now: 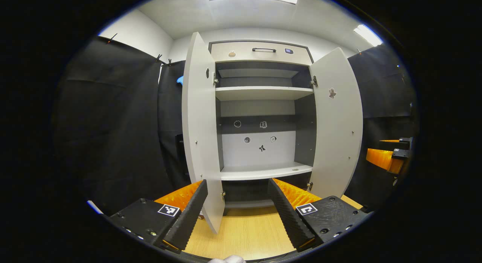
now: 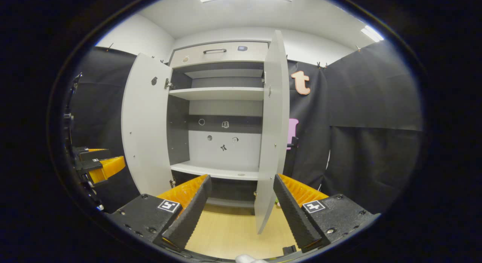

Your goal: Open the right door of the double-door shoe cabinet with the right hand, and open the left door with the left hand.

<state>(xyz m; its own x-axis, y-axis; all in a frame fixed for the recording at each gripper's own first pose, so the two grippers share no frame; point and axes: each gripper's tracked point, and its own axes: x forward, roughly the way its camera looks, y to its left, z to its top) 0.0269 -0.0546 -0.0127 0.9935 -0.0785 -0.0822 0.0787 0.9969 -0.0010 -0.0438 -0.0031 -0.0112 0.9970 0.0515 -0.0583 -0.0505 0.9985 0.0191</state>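
Observation:
The grey shoe cabinet (image 1: 260, 93) stands with both doors swung out. In the left gripper view the left door (image 1: 199, 135) is seen nearly edge-on, and its lower edge hangs between the fingers of my left gripper (image 1: 237, 183), close to the left finger (image 1: 188, 214); the jaws stand wide apart. The right door (image 1: 337, 123) is angled outward. In the right gripper view the right door (image 2: 275, 123) is edge-on, its bottom corner between the spread fingers of my right gripper (image 2: 241, 178), nearer the right finger (image 2: 292, 214). The left door (image 2: 145, 131) is open there too.
Inside are pale shelves (image 1: 263, 92) and a back panel with small stickers (image 1: 262, 148). A drawer with a dark handle (image 1: 263, 49) tops the cabinet. Light wooden floor (image 1: 244, 233) lies below. Black cloth walls flank both sides. The other gripper (image 1: 391, 153) shows at the right edge, and the left gripper (image 2: 98, 161) at the left edge.

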